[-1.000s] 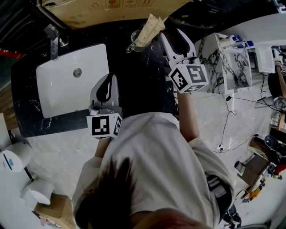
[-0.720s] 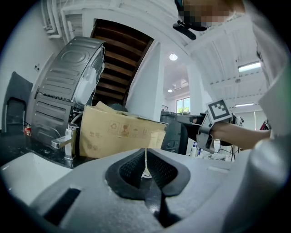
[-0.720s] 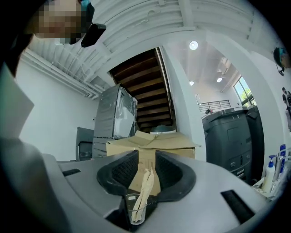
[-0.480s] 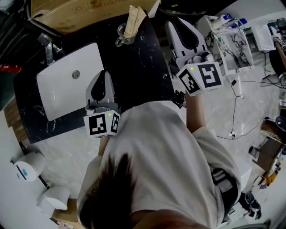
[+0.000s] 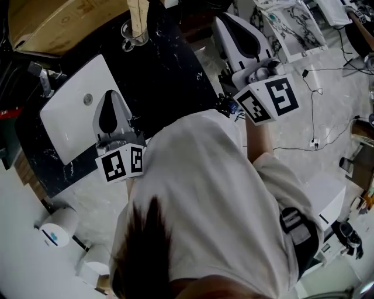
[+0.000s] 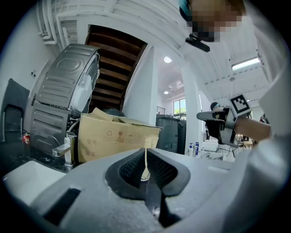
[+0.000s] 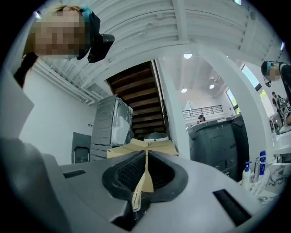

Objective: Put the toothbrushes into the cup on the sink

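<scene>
Toothbrushes [image 5: 139, 13] stood in cup [image 5: 130, 41] ahead of left gripper [image 5: 110, 94], clenched empty; right gripper [image 5: 224, 22] jaws had just been closing on nothing, delivery presumably complete.

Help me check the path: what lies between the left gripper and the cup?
Only an edge of the white sink and bare black countertop separate the left gripper from the cup. The head view shows nothing else there.

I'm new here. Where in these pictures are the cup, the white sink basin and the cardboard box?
cup [image 5: 126, 36], head view, on its glass wall.
white sink basin [image 5: 70, 125], head view, on its bare white bottom.
cardboard box [image 5: 52, 23], head view, on its brown top face.
</scene>
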